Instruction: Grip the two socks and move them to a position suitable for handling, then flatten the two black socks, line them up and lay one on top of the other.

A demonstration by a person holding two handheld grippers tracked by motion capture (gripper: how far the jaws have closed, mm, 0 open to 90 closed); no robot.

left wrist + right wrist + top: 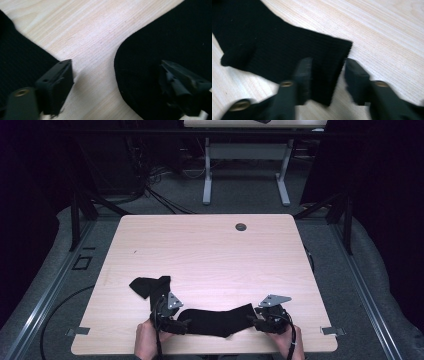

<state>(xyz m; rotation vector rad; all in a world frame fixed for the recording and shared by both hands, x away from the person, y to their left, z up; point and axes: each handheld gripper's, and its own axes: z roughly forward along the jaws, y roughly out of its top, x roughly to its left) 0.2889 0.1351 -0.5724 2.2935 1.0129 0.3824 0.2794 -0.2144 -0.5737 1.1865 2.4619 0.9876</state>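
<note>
No lettering, label, brand mark, number or sign can be read anywhere on the pale wooden table point(210, 245), on the black socks point(220, 321) lying at its near edge, or on the floor around it.

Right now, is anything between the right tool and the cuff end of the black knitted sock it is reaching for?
Nothing visible: the right tool stands open with the black knitted sock's cuff edge already between its jaws, only bare light wooden table around.
</note>
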